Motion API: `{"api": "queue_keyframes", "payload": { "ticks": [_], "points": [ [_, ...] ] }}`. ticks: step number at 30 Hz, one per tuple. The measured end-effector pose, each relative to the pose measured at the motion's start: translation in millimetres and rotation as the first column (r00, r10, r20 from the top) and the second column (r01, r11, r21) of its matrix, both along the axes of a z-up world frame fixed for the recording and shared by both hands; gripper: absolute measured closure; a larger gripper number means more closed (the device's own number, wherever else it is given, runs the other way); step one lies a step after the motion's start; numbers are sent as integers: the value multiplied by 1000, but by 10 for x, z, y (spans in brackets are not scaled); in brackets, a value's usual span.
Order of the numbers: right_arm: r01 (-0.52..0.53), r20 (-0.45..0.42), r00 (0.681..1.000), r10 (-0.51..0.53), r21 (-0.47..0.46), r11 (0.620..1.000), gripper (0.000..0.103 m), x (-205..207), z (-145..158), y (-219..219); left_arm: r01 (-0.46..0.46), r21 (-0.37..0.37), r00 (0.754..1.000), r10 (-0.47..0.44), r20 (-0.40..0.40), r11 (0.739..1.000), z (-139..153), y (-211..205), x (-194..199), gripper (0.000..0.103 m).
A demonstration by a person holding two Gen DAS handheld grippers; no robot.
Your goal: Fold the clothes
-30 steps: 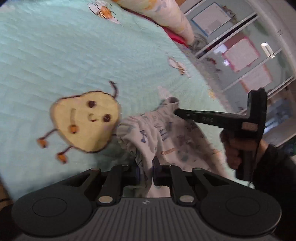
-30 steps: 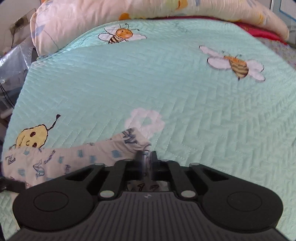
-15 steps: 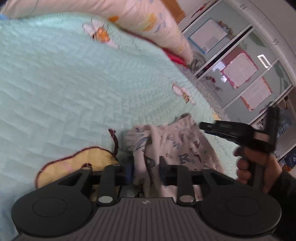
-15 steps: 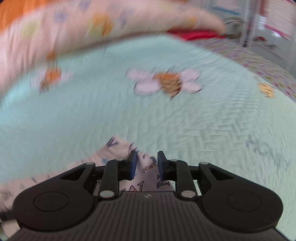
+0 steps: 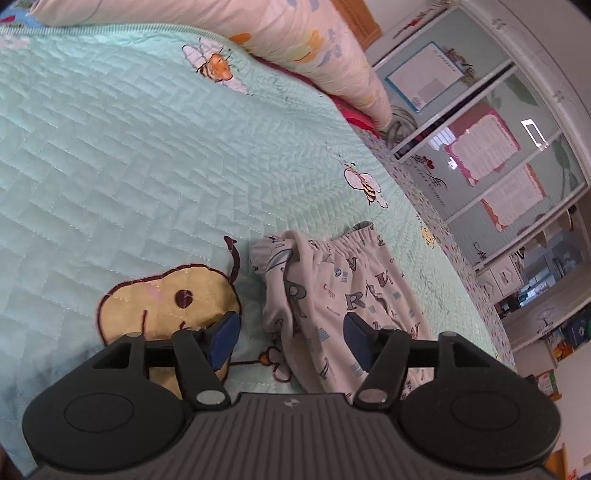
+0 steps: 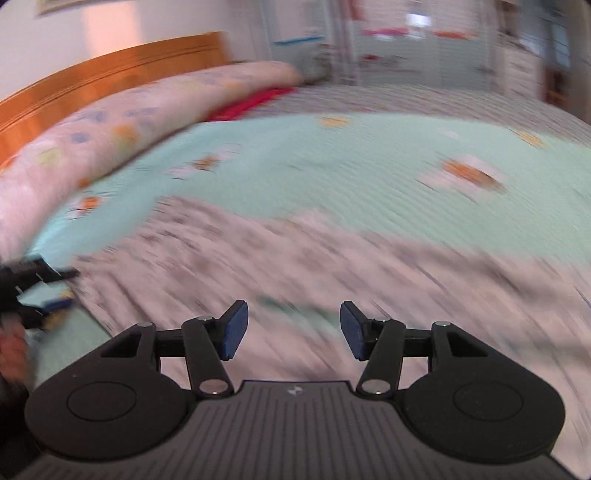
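Left wrist view: one pair of pale letter-printed trousers [image 5: 343, 295] lies bunched on a mint quilted bedspread [image 5: 110, 147], just ahead of the left tongs [image 5: 291, 338], which are spread wide and hold nothing. Two embroidered bees, one pillow [image 5: 258, 33].

Right wrist view, blurred: right tongs [image 6: 293, 328] spread above the trousers [image 6: 295, 258].

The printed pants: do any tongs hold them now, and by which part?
Nothing is held. The left tongs and right tongs are open; the printed pants lie on the quilt.
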State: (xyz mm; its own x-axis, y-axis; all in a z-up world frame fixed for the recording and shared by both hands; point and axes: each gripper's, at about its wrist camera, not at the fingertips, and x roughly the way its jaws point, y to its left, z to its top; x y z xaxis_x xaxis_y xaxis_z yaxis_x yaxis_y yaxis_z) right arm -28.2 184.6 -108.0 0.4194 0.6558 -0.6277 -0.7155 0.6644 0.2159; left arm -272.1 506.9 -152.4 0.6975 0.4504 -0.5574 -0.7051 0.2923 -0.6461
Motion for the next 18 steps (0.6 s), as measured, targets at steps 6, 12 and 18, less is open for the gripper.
{"api": "queue_keyframes", "payload": {
  "ticks": [6,12,18],
  "points": [
    [288,-213,939,-270,58,956,47,79,-256,-938,-15,-24,995,12,-100,1000,15,140,247,94],
    [276,-210,949,-236,184,943,47,80,-148,-1239,-77,-2,992,76,-96,997,206,-193,-80,73],
    [55,-118,993,-30,219,974,35,473,110,-671,-106,-28,989,103,-105,994,118,-460,-277,43]
  ]
}}
